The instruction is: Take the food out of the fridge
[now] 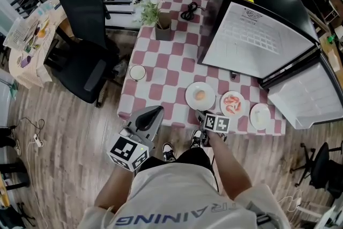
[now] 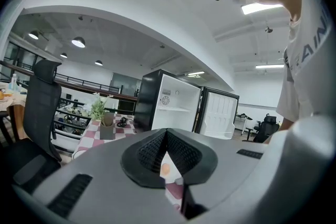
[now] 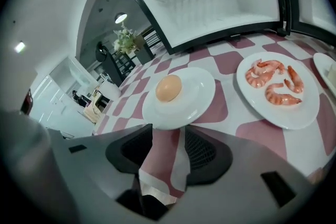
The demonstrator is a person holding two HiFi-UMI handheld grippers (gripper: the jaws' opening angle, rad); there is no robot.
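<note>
At the desk's (image 1: pixel 177 69) near edge, the right gripper (image 3: pixel 168 135) hung by the egg plate (image 3: pixel 199 97), fingers spread and empty, that delivery seemingly done; the left gripper (image 2: pixel 166 132) idled, fingers pressed together.

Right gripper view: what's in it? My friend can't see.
The right gripper, jaws open and empty, faces a white plate holding an egg on a checked tablecloth. A plate of shrimp sits right of it, an open fridge behind.

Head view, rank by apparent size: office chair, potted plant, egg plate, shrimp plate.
1. office chair
2. potted plant
3. egg plate and shrimp plate: nearly alike. The egg plate looks marginally wider, too close to rank.
</note>
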